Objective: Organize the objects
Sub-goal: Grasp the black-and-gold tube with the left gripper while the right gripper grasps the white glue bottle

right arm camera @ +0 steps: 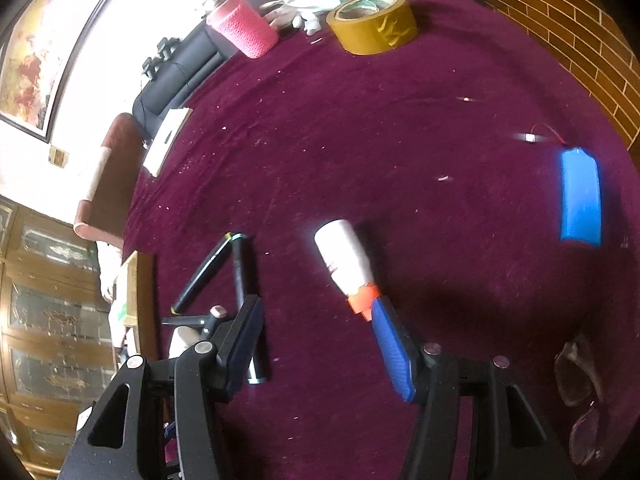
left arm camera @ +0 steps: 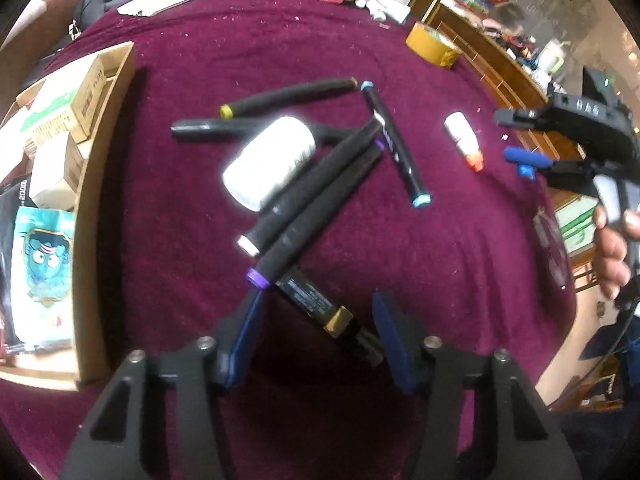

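Several black markers lie in a loose pile on the maroon cloth, among them a purple-capped marker point(left arm camera: 316, 216) and a light-blue-capped one point(left arm camera: 396, 144). A white spool point(left arm camera: 268, 162) lies among them. A gold-banded black marker point(left arm camera: 320, 304) lies between the fingers of my left gripper point(left arm camera: 318, 322), which is open just above it. A small white bottle with an orange cap point(left arm camera: 464, 140) lies to the right; in the right wrist view the bottle point(right arm camera: 346, 262) lies just ahead of my open, empty right gripper point(right arm camera: 316, 328), its cap by the right fingertip.
A cardboard box point(left arm camera: 86, 216) holding smaller boxes and packets stands at the left. A yellow tape roll point(right arm camera: 372, 22) and a pink knitted cup point(right arm camera: 244, 26) sit at the far edge. A blue block point(right arm camera: 580, 200) with a wire lies at the right.
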`<state>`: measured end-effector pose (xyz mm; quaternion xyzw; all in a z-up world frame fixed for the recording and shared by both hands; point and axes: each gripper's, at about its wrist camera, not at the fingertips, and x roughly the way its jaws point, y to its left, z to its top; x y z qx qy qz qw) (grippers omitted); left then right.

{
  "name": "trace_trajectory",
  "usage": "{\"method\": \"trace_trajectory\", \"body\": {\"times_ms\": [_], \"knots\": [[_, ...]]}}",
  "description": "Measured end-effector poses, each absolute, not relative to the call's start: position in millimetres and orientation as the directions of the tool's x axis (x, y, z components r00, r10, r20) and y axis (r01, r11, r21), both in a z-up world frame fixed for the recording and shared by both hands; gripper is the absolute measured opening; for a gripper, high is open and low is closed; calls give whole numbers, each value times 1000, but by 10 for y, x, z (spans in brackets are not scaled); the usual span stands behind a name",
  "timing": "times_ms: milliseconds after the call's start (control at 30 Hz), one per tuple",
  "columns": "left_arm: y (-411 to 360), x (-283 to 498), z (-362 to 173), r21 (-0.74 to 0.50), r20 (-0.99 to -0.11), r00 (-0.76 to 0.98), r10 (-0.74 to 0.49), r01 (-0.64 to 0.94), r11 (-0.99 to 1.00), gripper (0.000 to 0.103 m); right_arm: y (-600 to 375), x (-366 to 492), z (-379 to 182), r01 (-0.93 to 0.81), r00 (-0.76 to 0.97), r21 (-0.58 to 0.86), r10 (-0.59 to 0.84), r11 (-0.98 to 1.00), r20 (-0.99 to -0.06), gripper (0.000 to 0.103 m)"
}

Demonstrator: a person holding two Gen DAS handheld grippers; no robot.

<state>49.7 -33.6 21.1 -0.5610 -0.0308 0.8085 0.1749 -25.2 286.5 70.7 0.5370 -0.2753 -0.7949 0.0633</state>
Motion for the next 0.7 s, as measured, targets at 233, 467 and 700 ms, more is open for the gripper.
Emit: {"method": "trace_trajectory", "body": {"times_ms": [233, 467, 700], "knots": [[-114, 543, 137, -63, -907, -385, 169, -273, -960, 18, 2846, -411, 570, -162, -363, 447, -367, -880, -856, 64], [-118, 574, 129, -26, -892, -431, 135, -251, -968, 17, 2671, -642, 431, -56, -336, 279, -245, -959, -909, 42], [-170, 555, 122, -64, -879, -448, 162, -226, -972, 17, 2615, -570, 445, -6, -340, 256, -238, -967, -910, 29]]}}
